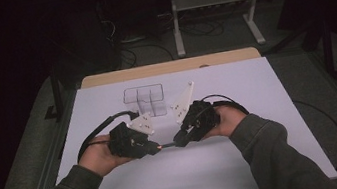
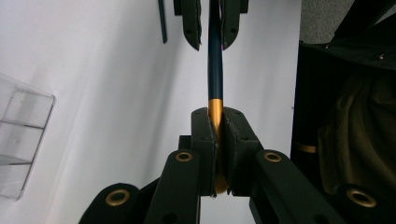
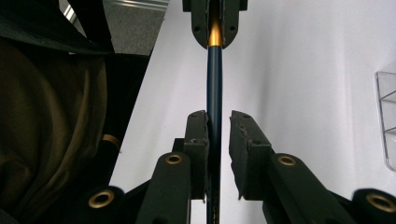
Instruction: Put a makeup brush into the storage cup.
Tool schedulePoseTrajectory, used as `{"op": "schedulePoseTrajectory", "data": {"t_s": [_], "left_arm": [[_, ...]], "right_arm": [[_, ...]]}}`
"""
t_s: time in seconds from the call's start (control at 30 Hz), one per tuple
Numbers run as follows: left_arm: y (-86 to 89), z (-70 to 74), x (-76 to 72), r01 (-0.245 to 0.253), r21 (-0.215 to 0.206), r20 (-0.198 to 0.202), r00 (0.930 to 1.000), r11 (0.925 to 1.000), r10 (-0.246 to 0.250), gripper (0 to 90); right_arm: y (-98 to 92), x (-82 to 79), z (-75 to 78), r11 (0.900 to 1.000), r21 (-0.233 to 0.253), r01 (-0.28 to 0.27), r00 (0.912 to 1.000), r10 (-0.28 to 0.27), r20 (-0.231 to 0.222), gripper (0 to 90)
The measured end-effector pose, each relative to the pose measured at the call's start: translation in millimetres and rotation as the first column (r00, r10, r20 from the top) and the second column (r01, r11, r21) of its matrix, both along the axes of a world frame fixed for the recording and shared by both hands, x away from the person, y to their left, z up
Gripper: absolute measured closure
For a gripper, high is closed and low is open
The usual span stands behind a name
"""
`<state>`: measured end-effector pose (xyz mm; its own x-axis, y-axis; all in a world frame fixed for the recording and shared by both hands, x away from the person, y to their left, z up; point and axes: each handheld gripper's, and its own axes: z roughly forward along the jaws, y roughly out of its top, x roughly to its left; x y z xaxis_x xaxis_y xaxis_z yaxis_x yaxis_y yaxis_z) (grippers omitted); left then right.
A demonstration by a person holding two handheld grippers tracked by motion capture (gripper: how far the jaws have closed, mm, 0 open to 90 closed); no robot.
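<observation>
High view: pen (image 1: 166, 146) lies crosswise between left gripper (image 1: 156, 148) and right gripper (image 1: 178, 143)

Glossy dark-blue pen (image 2: 215, 65) with metallic gold end; clear plastic organizer (image 1: 145, 100); matt white table (image 1: 246, 153).

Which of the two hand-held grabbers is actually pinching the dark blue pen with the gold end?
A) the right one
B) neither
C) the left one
C: in the left gripper view the left gripper is clamped on the pen's gold end, while the right gripper has its jaws apart around the barrel.
</observation>
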<state>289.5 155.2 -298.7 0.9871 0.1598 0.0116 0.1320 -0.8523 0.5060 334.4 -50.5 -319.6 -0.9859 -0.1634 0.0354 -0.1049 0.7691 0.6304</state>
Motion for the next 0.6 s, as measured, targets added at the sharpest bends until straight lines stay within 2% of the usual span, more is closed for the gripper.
{"op": "schedulePoseTrajectory", "data": {"t_s": [0.27, 0.37, 0.5, 0.53, 0.6], "left_arm": [[-2.5, 1.2, -0.3, 0.004, 0.017, 0.012, 0.9999, 0.9999, -0.004, 83.8], [-1.9, 1.1, -0.2, 0.01, 0.018, 0.013, 0.9999, 0.9998, -0.01, 83.7], [1.0, 0.5, 0.6, 0.003, -0.006, -0.008, 1.0, 1.0, -0.003, 82.4], [2.1, 0.4, 0.9, 0.0, -0.012, -0.003, 1.0, 0.9999, 0.0, 81.0], [5.2, 0.7, 1.8, -0.018, -0.028, -0.009, 0.9998, 0.9995, 0.018, 73.5]], "right_arm": [[9.4, -4.0, -3.8, 0.998, -0.064, -0.012, 0.9999, 0.013, 0.009, 82.0], [9.9, -3.8, -5.0, 0.998, -0.061, -0.016, 0.9999, 0.016, 0.001, 82.7], [8.4, -4.0, -5.6, 0.999, -0.048, -0.012, 0.9999, 0.012, 0.001, 83.1], [8.0, -3.5, -6.1, 0.999, -0.036, -0.016, 0.9998, 0.016, 0.007, 83.1], [6.2, -4.4, -6.8, 0.999, -0.04, -0.007, 1.0, 0.007, 0.006, 83.1]]}}
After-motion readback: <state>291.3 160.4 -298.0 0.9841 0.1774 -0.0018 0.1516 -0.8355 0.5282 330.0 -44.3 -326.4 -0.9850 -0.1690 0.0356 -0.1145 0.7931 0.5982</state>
